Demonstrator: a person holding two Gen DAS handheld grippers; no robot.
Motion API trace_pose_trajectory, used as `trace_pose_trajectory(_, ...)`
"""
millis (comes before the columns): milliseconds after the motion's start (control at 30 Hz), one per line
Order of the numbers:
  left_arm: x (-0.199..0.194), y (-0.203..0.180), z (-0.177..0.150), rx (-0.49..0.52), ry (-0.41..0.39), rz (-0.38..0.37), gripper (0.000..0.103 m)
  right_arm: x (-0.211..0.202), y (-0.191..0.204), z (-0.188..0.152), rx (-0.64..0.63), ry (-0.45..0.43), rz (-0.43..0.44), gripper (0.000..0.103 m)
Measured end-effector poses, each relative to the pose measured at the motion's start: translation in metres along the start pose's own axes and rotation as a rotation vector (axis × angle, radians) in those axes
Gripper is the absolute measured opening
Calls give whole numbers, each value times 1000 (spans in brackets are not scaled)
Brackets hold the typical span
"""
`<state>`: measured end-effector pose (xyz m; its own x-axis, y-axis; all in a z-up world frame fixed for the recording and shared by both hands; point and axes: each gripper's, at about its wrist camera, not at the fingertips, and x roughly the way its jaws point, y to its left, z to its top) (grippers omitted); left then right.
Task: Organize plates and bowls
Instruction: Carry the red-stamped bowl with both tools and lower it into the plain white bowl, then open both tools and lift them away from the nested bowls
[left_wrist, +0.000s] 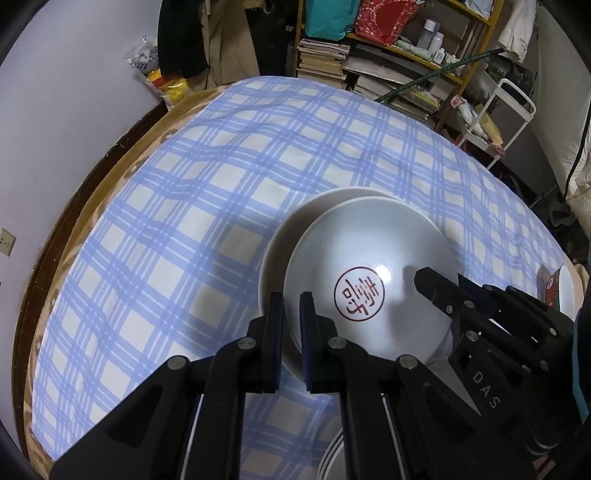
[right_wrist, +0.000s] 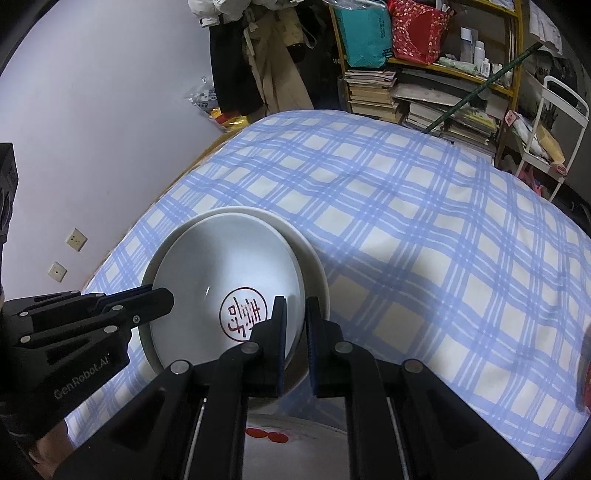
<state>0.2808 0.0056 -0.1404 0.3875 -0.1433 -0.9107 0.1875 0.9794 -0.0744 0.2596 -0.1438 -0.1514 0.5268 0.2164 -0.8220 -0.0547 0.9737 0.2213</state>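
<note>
A white bowl (left_wrist: 369, 254) with a red round stamp inside hangs between both grippers, just above a second white bowl (left_wrist: 284, 236) on the checked cloth. My left gripper (left_wrist: 291, 306) is shut on the bowl's left rim. My right gripper (right_wrist: 295, 310) is shut on its right rim; it also shows in the left wrist view (left_wrist: 436, 288). In the right wrist view the held bowl (right_wrist: 229, 266) sits over the lower bowl (right_wrist: 314, 266), and the left gripper (right_wrist: 155, 299) enters from the left.
The blue-and-white checked tablecloth (left_wrist: 221, 155) covers a round table. A white plate with red dots (right_wrist: 280, 435) lies below the right gripper. Another dish (left_wrist: 565, 291) sits at the right edge. Shelves with books (right_wrist: 424, 92) and a white cart (right_wrist: 554, 122) stand behind.
</note>
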Motion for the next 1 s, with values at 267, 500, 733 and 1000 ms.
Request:
trace_pose_trajectory(267, -9, 2, -4, -16, -16, -30, 8, 1, -1, -1, 0, 4, -2, 14)
trace_pose_trajectory(500, -24, 8, -7, -29, -73, -32, 8, 2, 0, -3, -5, 4, 2, 17)
trace_pose_trajectory(733, -23, 16, -8, -71, -69, -32, 10, -2, -1, -2, 10, -9, 10, 18)
trace_pose_trajectory(1000, -23, 13, -12, -60, -60, 1, 13, -22, -3, 3, 26, -54, 35, 27)
